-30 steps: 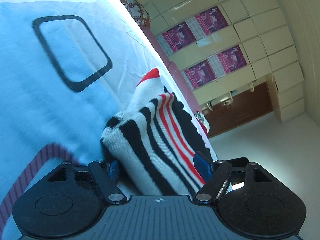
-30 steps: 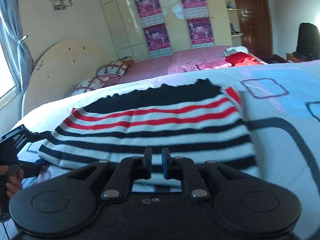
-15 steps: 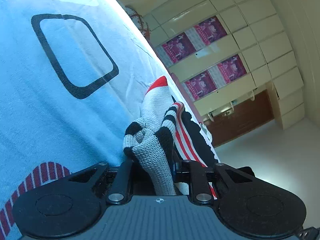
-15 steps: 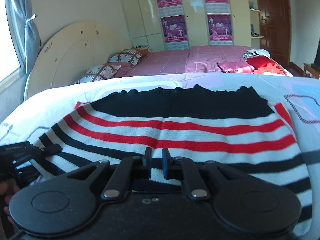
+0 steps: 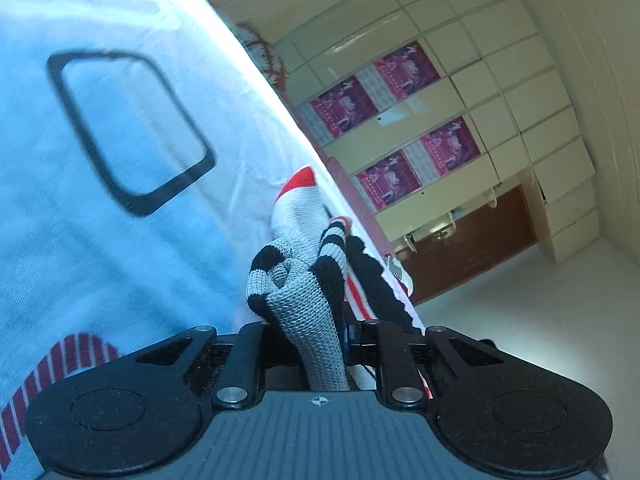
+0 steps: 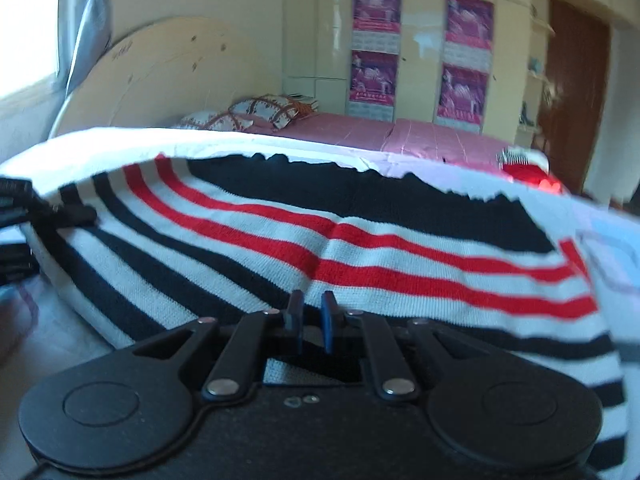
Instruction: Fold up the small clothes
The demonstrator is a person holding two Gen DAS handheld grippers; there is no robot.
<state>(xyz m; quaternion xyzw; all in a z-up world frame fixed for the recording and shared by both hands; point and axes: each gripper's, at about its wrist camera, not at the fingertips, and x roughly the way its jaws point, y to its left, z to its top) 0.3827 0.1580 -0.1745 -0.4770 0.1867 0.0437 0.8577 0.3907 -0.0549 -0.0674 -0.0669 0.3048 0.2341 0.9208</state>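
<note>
**Both grippers pinching the striped knit on the bed**

Pinching a bunched fold of the striped sweater, the left gripper has its two black jaws drawn in tight against the knit, which puckers up in a grey, white and black wad right between them. Beyond that wad the garment trails away along the edge of the pale blue bedsheet, a red tip showing at its far end. A black rounded-square outline is printed on the sheet just beside it, and a maroon-and-white striped band curls near the gripper's body.

Over on the other side, the right gripper has its blue pads nearly together, nipping the near hem of the same sweater, which lies spread wide on the sheet with black, white and red bands running across. The left tool shows dark at the sweater's left end. Farther back stand a pink bed with patterned pillows, a rounded headboard, cream wardrobes with magenta posters, and a brown door.
</note>
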